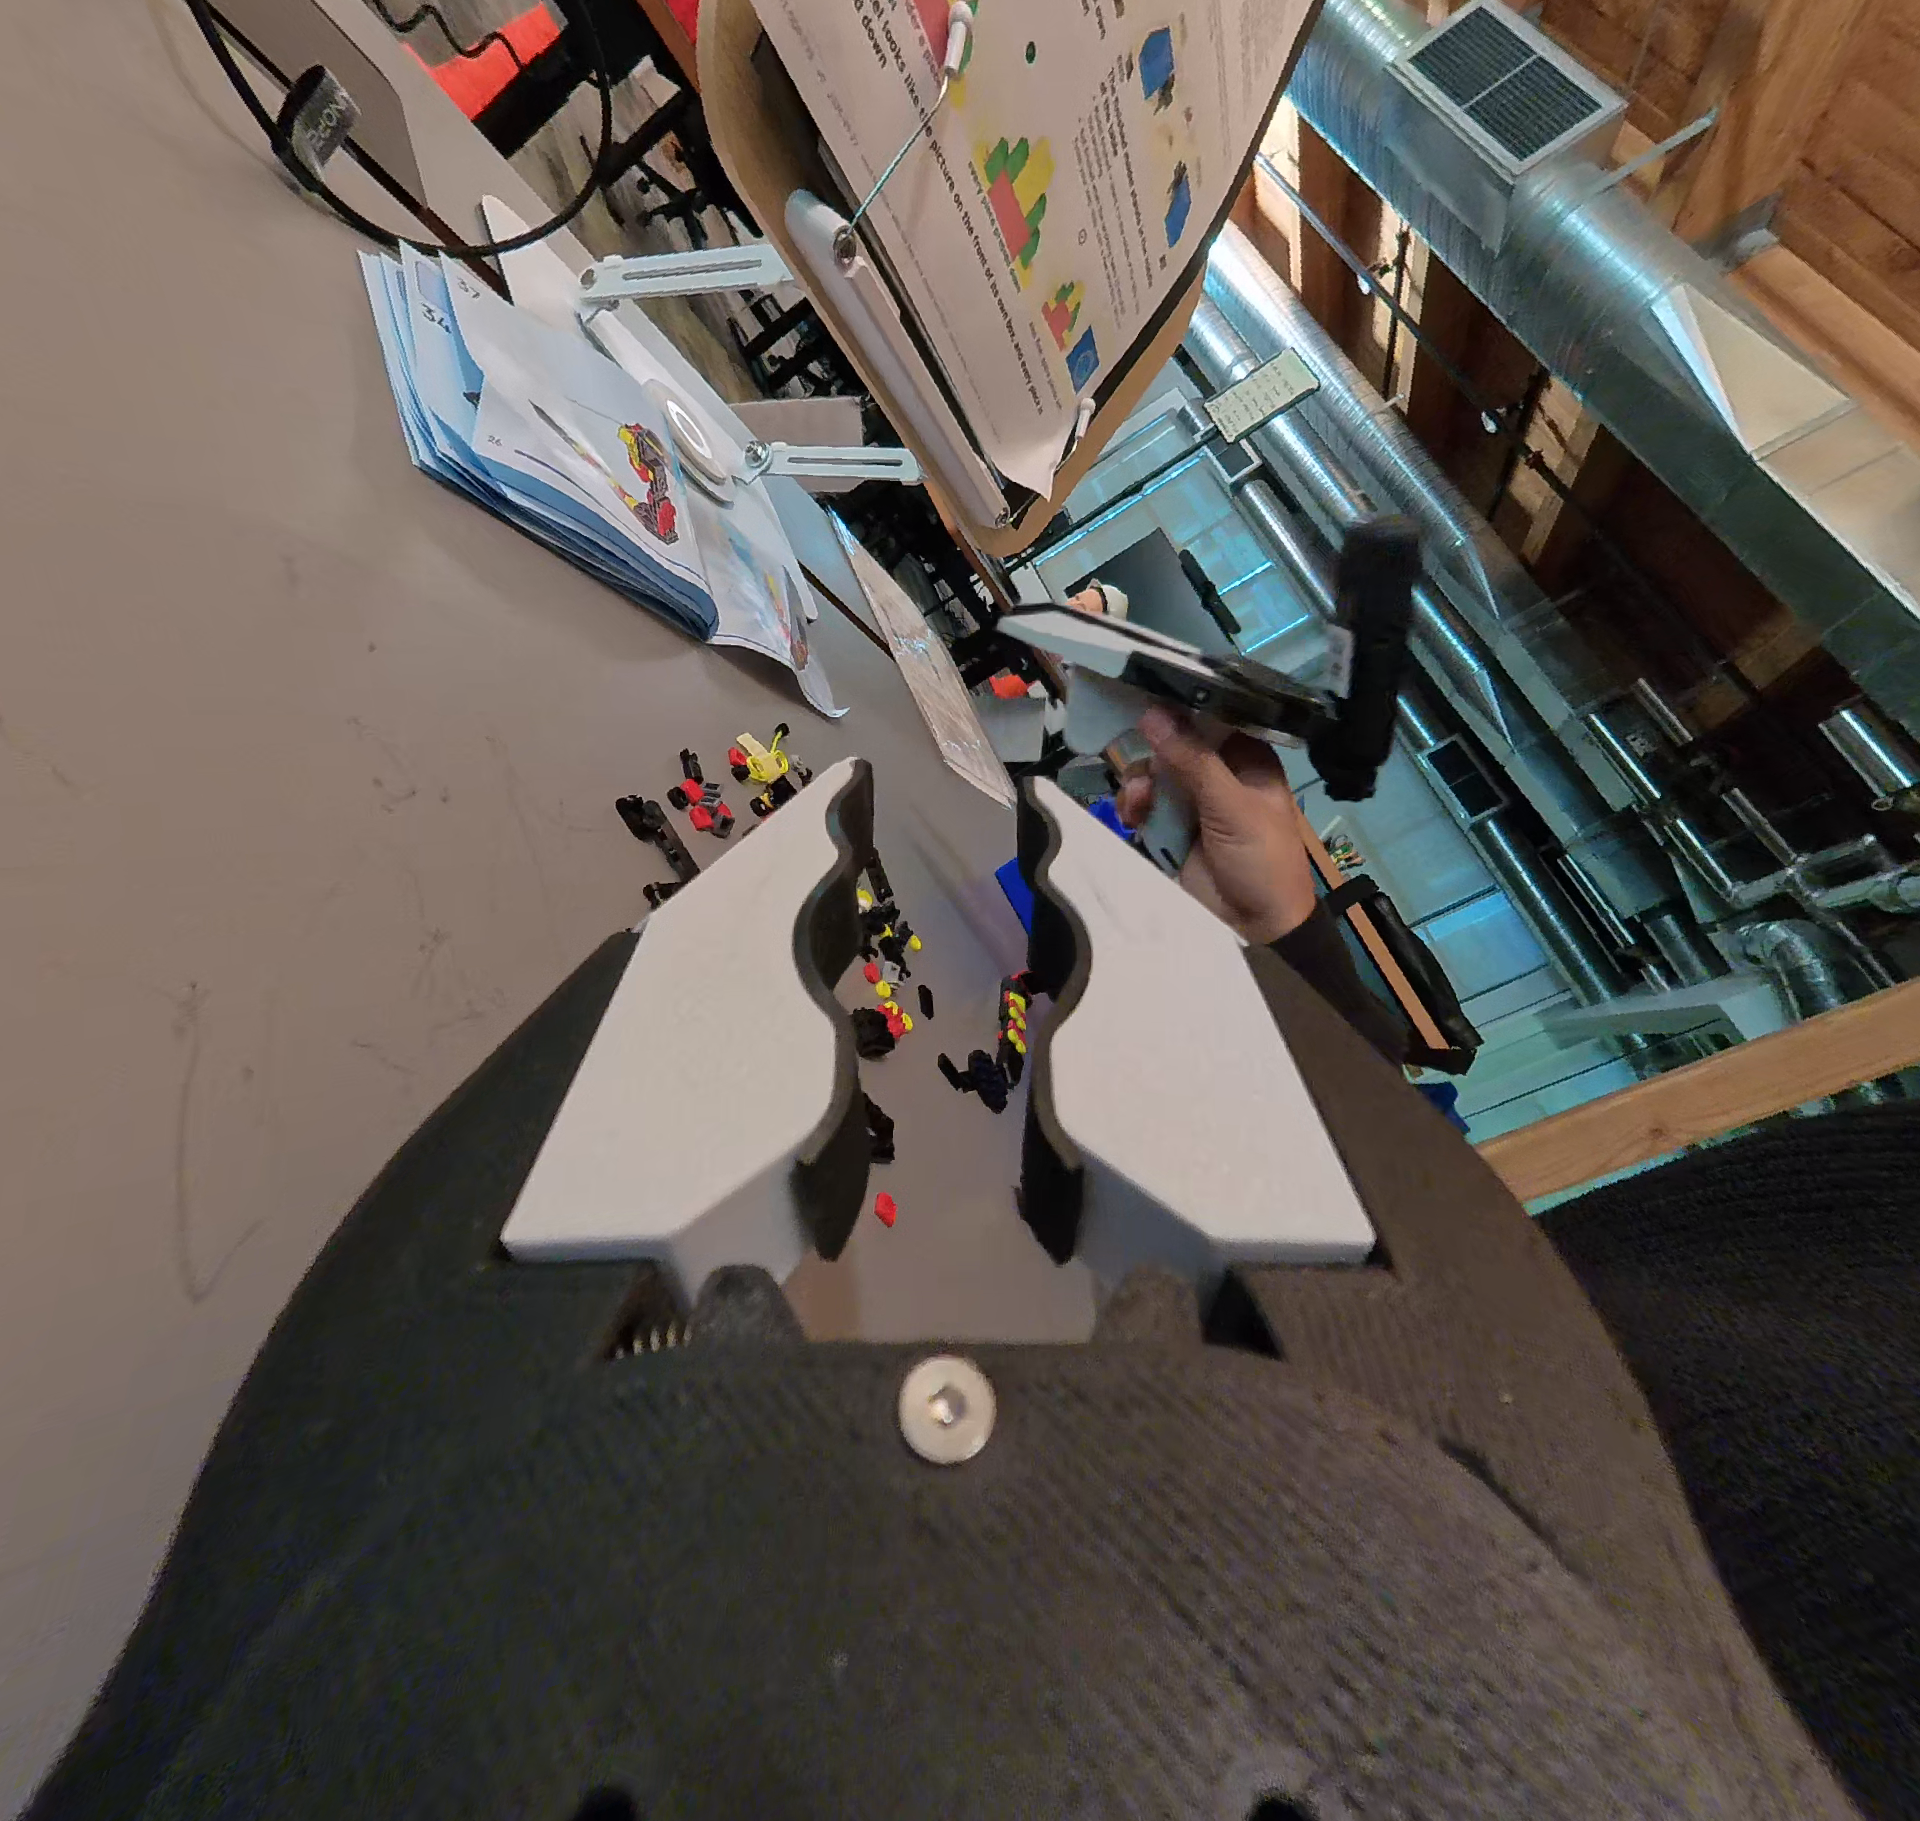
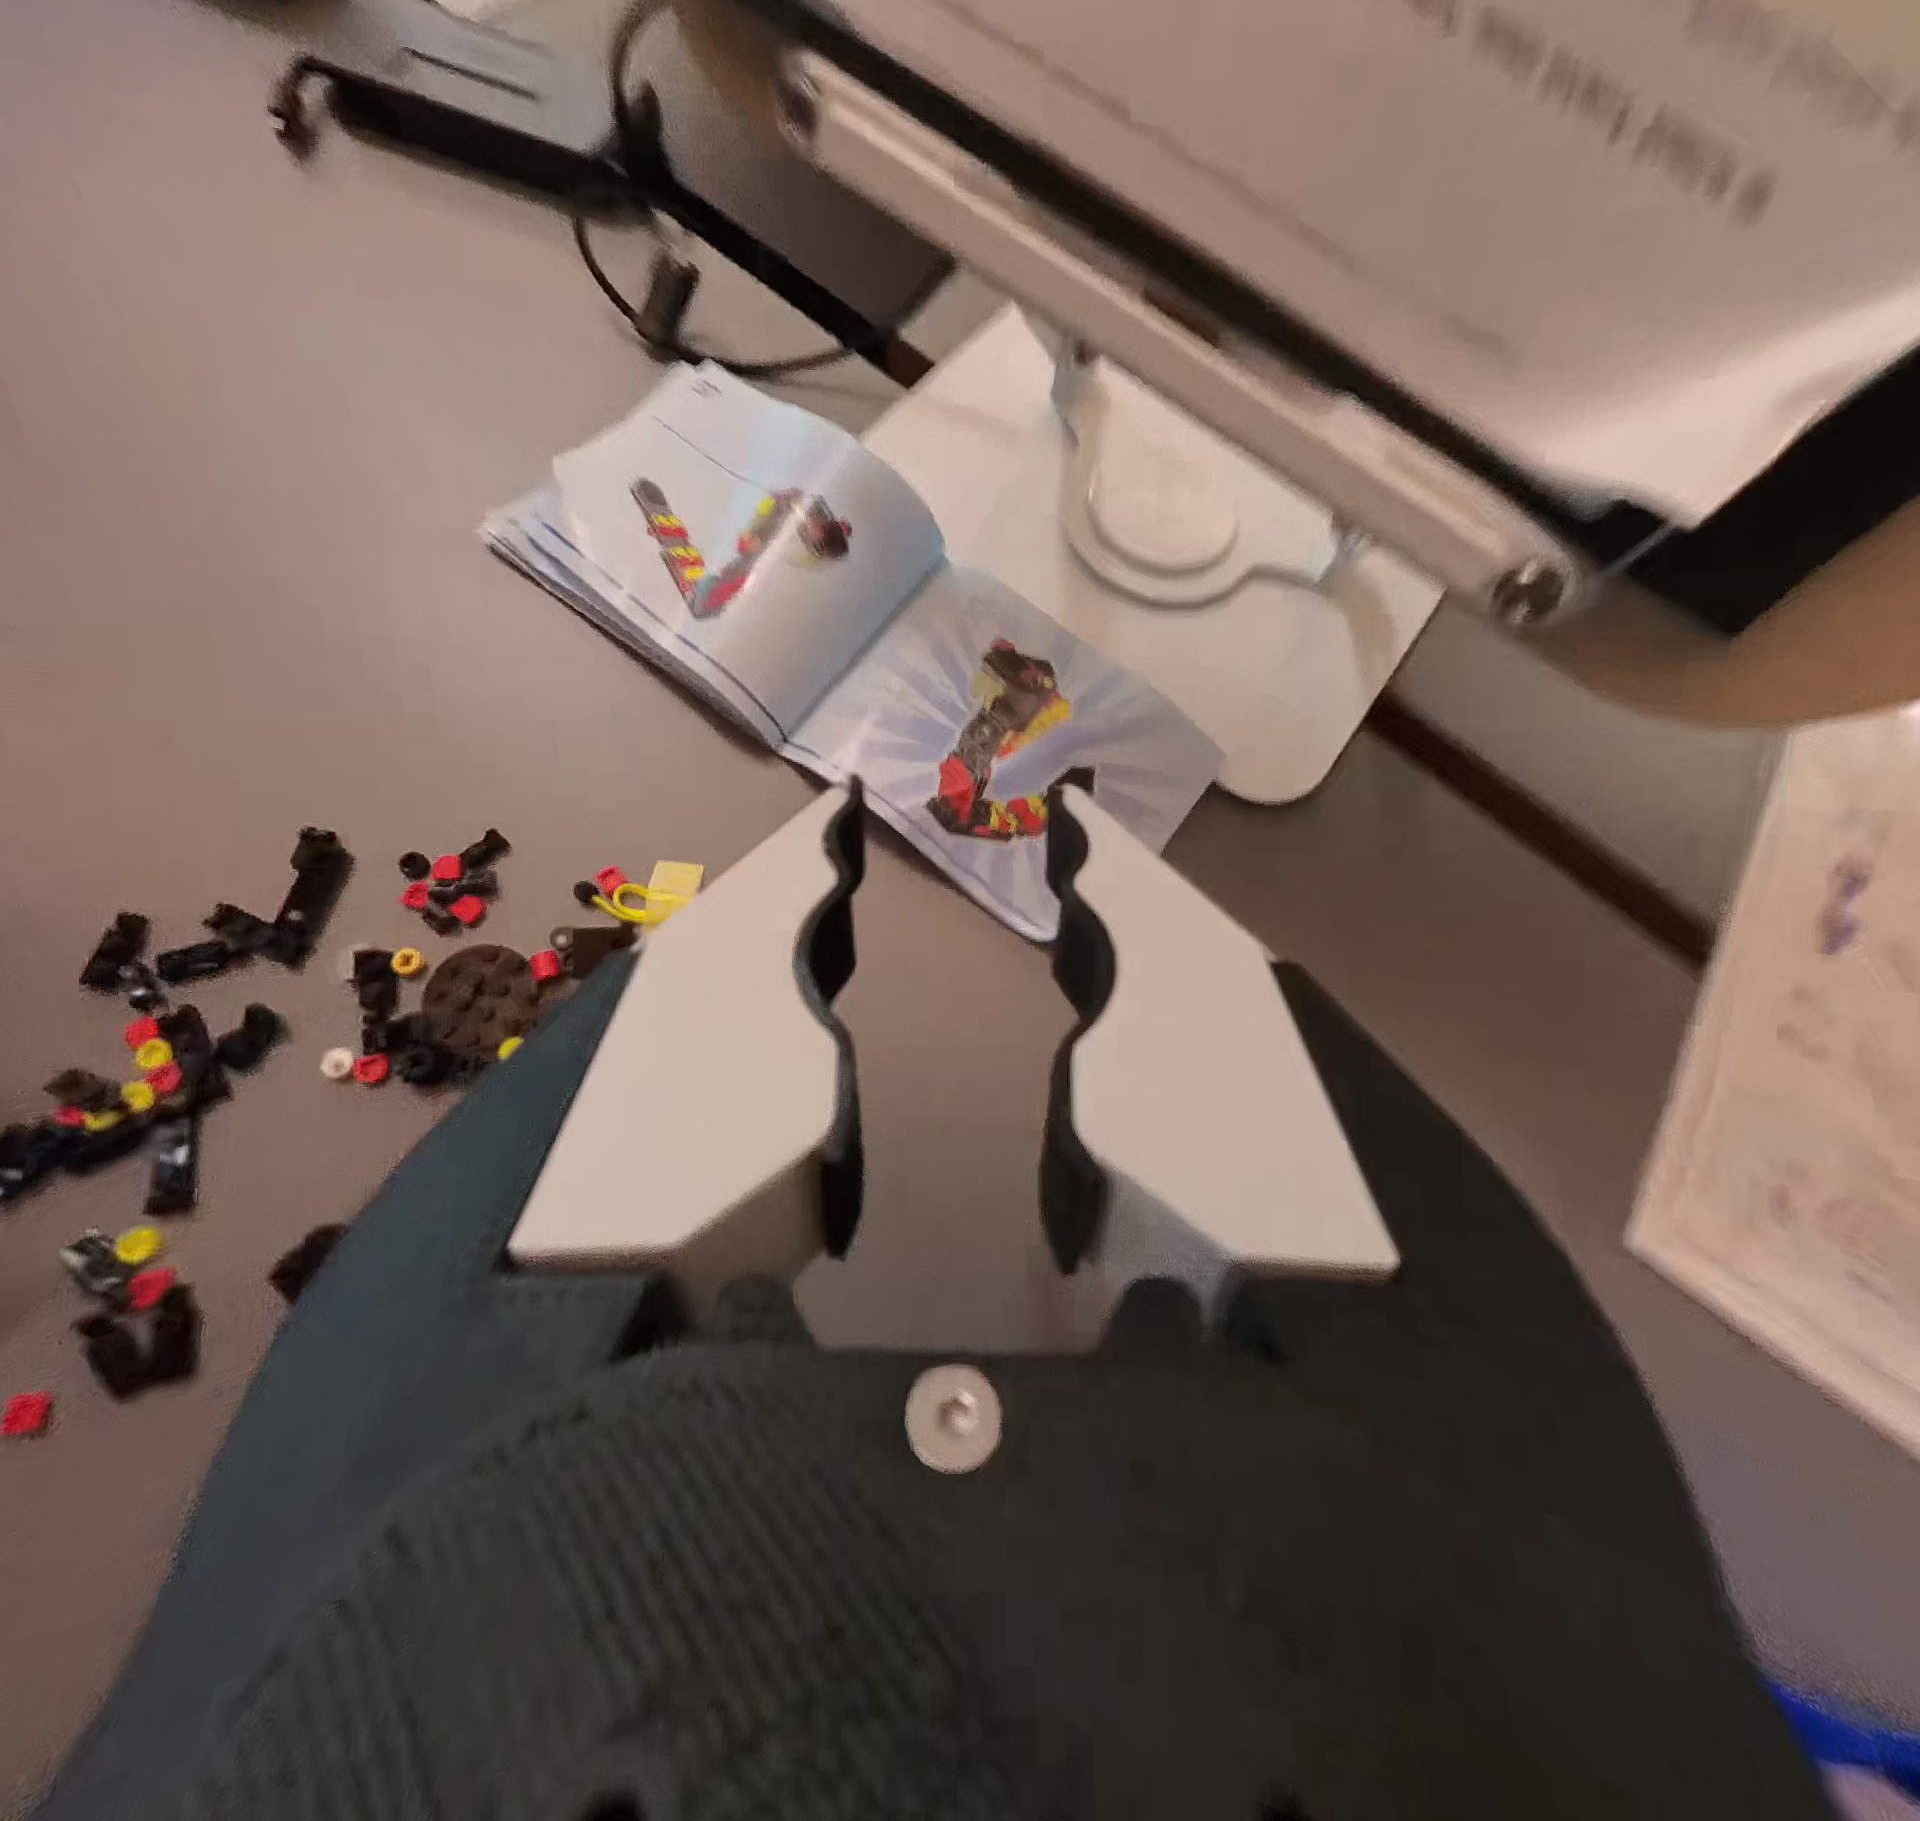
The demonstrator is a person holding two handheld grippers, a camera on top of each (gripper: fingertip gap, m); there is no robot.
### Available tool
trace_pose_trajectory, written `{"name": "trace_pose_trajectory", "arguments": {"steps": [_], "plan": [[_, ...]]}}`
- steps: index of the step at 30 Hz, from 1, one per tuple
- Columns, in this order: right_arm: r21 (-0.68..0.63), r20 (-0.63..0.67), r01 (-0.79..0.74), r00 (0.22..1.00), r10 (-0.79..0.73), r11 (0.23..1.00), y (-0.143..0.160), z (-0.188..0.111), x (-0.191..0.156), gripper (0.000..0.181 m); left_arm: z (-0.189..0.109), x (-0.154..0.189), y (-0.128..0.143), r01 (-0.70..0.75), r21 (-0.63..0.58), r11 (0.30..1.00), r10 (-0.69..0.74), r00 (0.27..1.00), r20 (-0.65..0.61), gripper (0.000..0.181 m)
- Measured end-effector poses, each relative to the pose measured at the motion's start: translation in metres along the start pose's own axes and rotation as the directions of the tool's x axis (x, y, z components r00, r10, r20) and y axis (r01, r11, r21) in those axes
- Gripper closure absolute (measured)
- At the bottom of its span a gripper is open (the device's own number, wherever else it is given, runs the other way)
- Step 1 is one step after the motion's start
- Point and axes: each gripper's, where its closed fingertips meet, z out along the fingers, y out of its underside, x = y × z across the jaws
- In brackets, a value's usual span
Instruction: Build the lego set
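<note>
Loose black, red and yellow lego pieces (image 1: pixel 894 982) lie scattered on the grey table (image 1: pixel 260 836); they also show at the left of the right wrist view (image 2: pixel 312 1023). My left gripper (image 1: pixel 940 784) is open and empty, held above the pieces. A part-built black, red and yellow strip (image 1: pixel 1013 1018) lies by its right finger. My right gripper (image 2: pixel 956 805) is open and empty, to the right of the pieces and in front of the open instruction booklet (image 2: pixel 831 628). The right gripper also shows in the left wrist view (image 1: pixel 1023 623), held up in a hand.
The booklet (image 1: pixel 582 483) lies open at the back of the table. A white stand (image 2: pixel 1174 566) holds a tilted board with a printed sheet (image 1: pixel 1039 161) overhead. Black cables (image 2: pixel 665 265) run along the back. A flat sheet (image 2: pixel 1808 1075) lies at the right. There is about 25 cm between the tips of the two grippers.
</note>
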Motion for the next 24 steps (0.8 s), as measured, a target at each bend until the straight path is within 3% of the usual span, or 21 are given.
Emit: {"name": "trace_pose_trajectory", "arguments": {"steps": [4, 7, 12, 14, 19, 24], "plan": [[0.177, -0.121, 0.280, 0.958, -0.262, 0.943, -0.014, -0.038, -0.025, 0.160, 0.004, 0.005, 0.014, 0.001, -0.085, 0.996, -0.003, 0.999, -0.031, 0.149], [0.237, -0.128, 0.341, 0.939, -0.319, 0.910, 0.002, -0.056, -0.050, 0.162, 0.009, 0.011, 0.026, -0.023, -0.146, 0.989, 0.014, 0.998, -0.059, 0.148], [0.280, -0.018, 0.228, 0.972, -0.232, 0.933, 0.042, -0.079, -0.076, 0.158, 0.017, 0.012, 0.043, -0.215, -0.234, 0.948, 0.218, 0.976, -0.014, 0.149], [0.303, -0.004, 0.202, 0.977, -0.211, 0.931, 0.052, -0.087, -0.078, 0.154, 0.019, 0.008, 0.049, -0.314, -0.284, 0.906, 0.337, 0.941, 0.035, 0.181], [0.399, 0.105, 0.097, 0.983, -0.150, 0.912, 0.071, -0.099, -0.090, 0.152, 0.029, -0.002, 0.063, -0.515, -0.376, 0.771, 0.586, 0.805, 0.099, 0.181], [0.453, 0.216, 0.016, 0.968, -0.127, 0.891, 0.070, -0.112, -0.100, 0.146, 0.044, 0.001, 0.071, -0.564, -0.389, 0.728, 0.657, 0.737, 0.160, 0.181]]}}
